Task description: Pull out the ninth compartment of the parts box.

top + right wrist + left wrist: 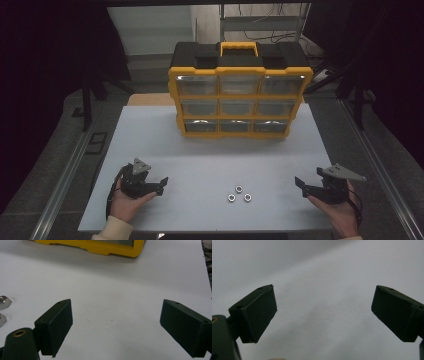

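While both our grippers rest wide open and empty, the three nuts (pixel 239 194) lie between them on the table (pixel 200 150), at nine o'clock from our right gripper (pixel 303 186), three o'clock from our left gripper (pixel 163 184); the drawer cabinet (pixel 240 95) stands at twelve, contents unclear.

The high view looks forward and down from above the person's side, taking in the whole white table (pixel 200 150) with the yellow organizer (pixel 240 95) at its far end. The left gripper view sits very close to the table surface (pixel 324 290). The right gripper view looks low across the table toward the organizer's base (pixel 100 246); both share the nuts (pixel 239 194) with the high view.
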